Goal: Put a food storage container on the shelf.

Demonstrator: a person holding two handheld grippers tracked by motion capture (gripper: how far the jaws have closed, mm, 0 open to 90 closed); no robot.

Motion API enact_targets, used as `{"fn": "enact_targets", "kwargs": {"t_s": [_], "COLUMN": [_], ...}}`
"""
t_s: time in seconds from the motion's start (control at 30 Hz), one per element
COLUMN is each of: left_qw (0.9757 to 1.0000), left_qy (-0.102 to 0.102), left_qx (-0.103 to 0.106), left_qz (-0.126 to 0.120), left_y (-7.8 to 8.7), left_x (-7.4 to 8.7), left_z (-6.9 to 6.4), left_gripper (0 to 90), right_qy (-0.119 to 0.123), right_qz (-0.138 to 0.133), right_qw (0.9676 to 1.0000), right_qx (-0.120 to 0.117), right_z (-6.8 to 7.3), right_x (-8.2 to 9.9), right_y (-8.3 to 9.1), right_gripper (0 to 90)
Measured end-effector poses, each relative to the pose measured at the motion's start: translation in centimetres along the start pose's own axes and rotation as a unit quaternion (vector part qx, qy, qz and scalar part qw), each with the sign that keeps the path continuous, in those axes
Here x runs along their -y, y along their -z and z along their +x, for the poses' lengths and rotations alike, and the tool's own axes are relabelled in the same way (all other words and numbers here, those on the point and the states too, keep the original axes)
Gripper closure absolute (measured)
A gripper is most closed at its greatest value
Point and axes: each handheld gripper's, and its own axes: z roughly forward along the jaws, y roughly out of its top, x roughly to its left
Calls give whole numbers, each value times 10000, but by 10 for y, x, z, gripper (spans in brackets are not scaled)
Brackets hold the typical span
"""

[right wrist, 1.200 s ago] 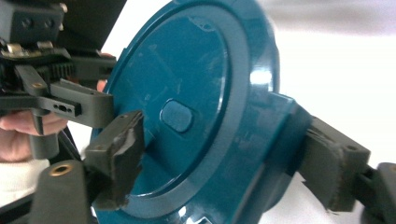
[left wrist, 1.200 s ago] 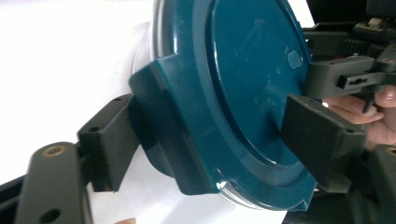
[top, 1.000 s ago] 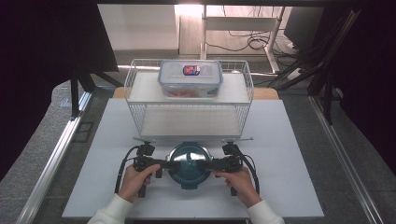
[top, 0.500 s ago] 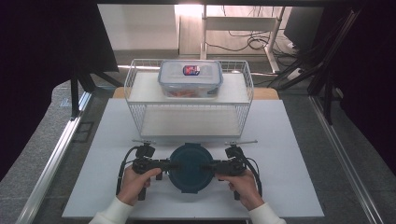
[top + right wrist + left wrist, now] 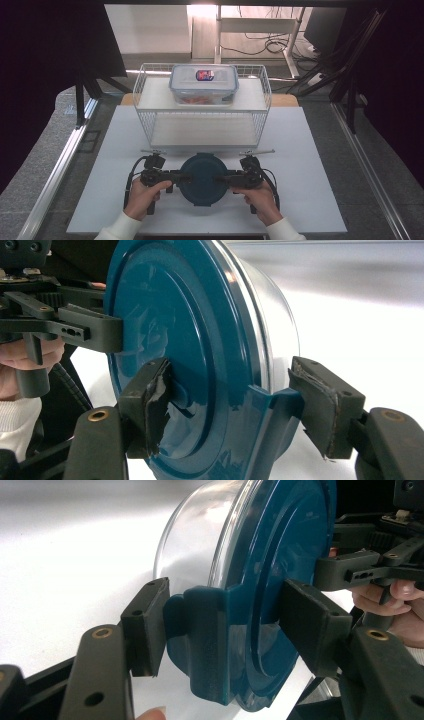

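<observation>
A round glass container with a dark teal lid (image 5: pixel 202 177) stands on the white table near its front edge. My left gripper (image 5: pixel 181 177) comes at it from the left and my right gripper (image 5: pixel 223 178) from the right. In the left gripper view the left gripper (image 5: pixel 227 625) has one pad on the lid's side tab (image 5: pixel 200 645) and the other on the lid's top face. In the right gripper view the right gripper (image 5: pixel 235 400) clamps the opposite tab (image 5: pixel 270 410) the same way. Both pairs of jaws have just been closing, with the lid's rim between them.
A white wire rack (image 5: pixel 202 117) stands behind the container in the middle of the table (image 5: pixel 310 165). On its top shelf sits a clear rectangular box with a blue-edged lid (image 5: pixel 203 82). Metal rails run along both sides of the table.
A second ago the container's top looked pale and glassy; now the dark lid lies flat on it. Both grippers have closed in on the lid's edges. The hands have barely shifted.
</observation>
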Motion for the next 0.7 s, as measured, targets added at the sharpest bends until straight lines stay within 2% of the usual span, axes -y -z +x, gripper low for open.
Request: {"fn": "enact_targets", "kwargs": {"t_s": [0.43,0.57,0.7], "left_qw": [9999,9999,9999], "left_qy": [-80,-52,35], "left_qx": [29,39,63], "left_qz": [-101,-106,-90], "left_y": [6,8,11], "left_x": [-2,-1,-2], "left_z": [-7,-8,-3], "left_gripper": [380,380,380], "right_qy": [197,191,212], "right_qz": [-134,-149,-102], "right_qw": [9997,9997,9997], "right_qx": [31,31,37], "right_z": [8,10,12], "right_x": [-6,-7,-11], "right_y": [8,10,6], "right_gripper": [336,336,336]}}
